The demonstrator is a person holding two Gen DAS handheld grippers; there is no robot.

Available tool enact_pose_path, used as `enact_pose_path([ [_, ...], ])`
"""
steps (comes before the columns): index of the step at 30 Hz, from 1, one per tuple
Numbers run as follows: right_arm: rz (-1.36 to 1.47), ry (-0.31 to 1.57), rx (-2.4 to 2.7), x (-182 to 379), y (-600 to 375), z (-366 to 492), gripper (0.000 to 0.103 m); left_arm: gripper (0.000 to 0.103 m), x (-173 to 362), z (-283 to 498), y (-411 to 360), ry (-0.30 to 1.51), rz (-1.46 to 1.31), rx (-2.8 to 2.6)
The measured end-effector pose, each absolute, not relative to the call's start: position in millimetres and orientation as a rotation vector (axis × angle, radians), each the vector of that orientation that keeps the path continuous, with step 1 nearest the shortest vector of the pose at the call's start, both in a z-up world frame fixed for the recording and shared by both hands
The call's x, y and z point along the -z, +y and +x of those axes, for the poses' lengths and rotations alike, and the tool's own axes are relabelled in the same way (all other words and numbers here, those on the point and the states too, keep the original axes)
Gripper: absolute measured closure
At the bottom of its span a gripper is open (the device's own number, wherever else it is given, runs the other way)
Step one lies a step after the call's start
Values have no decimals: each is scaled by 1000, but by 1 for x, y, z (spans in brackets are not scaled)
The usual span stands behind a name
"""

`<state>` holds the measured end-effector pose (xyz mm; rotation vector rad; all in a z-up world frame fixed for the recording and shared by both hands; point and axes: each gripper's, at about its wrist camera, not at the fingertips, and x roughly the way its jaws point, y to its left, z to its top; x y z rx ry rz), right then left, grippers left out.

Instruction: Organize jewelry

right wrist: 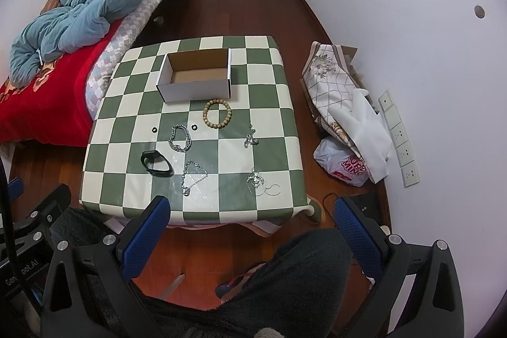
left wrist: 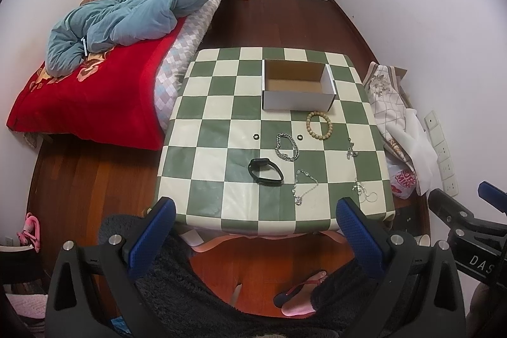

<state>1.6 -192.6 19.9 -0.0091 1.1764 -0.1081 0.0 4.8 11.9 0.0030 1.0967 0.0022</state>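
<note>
Both tools, left tool (left wrist: 255,211) and right tool (right wrist: 252,213), hang wide and empty over the bench's (left wrist: 215,122) 6 o'clock edge. Left to right: 2 rings (left wrist: 255,137), 1 black band (left wrist: 265,172), 1 chain bracelet (left wrist: 286,147), 1 bead bracelet (left wrist: 319,125), 3 necklaces (left wrist: 303,186). 1 empty box (left wrist: 296,100) at 12 o'clock.

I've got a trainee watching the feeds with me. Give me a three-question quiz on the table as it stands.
1. True or false: the white box already holds some jewelry.
2. Which item lies nearest the box?
A. black band
B. wooden bead bracelet
C. silver chain bracelet
3. Fill in: the left gripper and right gripper are both ____, with nothing between the fingers.

Key:
1. False, the box is empty.
2. B, it lies just in front of the box.
3. Open.
</note>
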Motion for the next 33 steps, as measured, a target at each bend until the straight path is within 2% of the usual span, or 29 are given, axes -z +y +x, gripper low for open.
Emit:
enact_pose_path([
  [33,-11,1159,116,-31,-190,0,0,0,-16,2,1,1073,3,-3],
])
